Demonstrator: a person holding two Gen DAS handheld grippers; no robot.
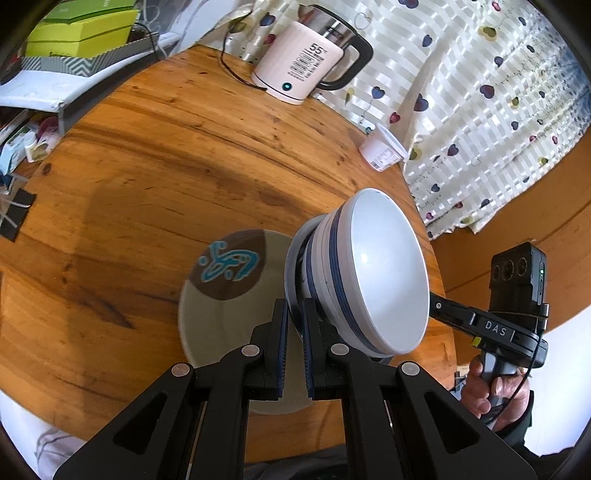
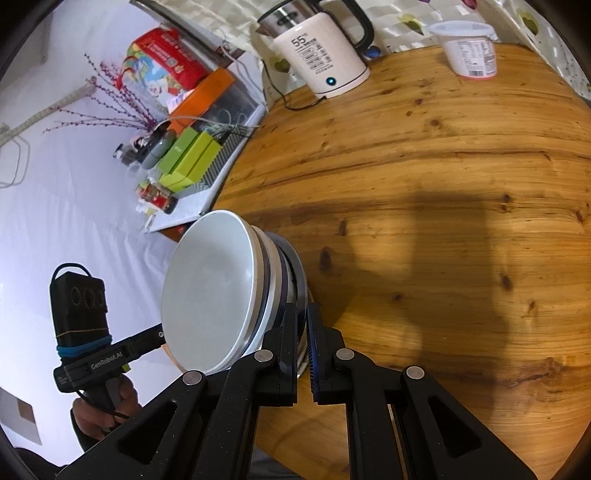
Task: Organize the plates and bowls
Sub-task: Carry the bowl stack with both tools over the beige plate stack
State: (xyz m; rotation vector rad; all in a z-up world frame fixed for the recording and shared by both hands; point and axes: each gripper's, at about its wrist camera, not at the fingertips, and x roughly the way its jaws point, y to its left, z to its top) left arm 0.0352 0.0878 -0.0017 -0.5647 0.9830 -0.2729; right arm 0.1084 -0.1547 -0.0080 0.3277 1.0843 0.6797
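Both grippers clamp the same load from opposite sides: a grey plate (image 1: pixel 295 258) carrying a stack of white bowls (image 1: pixel 384 273) ringed with dark blue bands, the whole thing lifted off the wooden counter (image 1: pixel 184 155) and tipped steeply. In the left wrist view the left gripper (image 1: pixel 294 325) has its fingers (image 1: pixel 280 332) drawn narrow onto the plate's rim, one on each face of it, and the bowls' open side faces the right gripper (image 1: pixel 436 306), whose black body and handle show beyond, held by the person's right hand (image 1: pixel 487 391). The right wrist view mirrors this: the right gripper's fingers pinch the plate's edge close together, and past the stack the left hand (image 2: pixel 107 402) grips the other handle. Just below and beside the raised stack, a beige plate (image 1: pixel 221 321) with a brown disc and a turquoise figure lies flat on the counter. At the counter's far edge stand a pale electric kettle (image 1: pixel 299 62) with a black handle and cord, and a lidded white plastic tub (image 1: pixel 382 149). Off the counter's side sits a clutter of green boxes (image 1: pixel 81 33). A curtain with a heart print (image 1: pixel 480 110) hangs behind.
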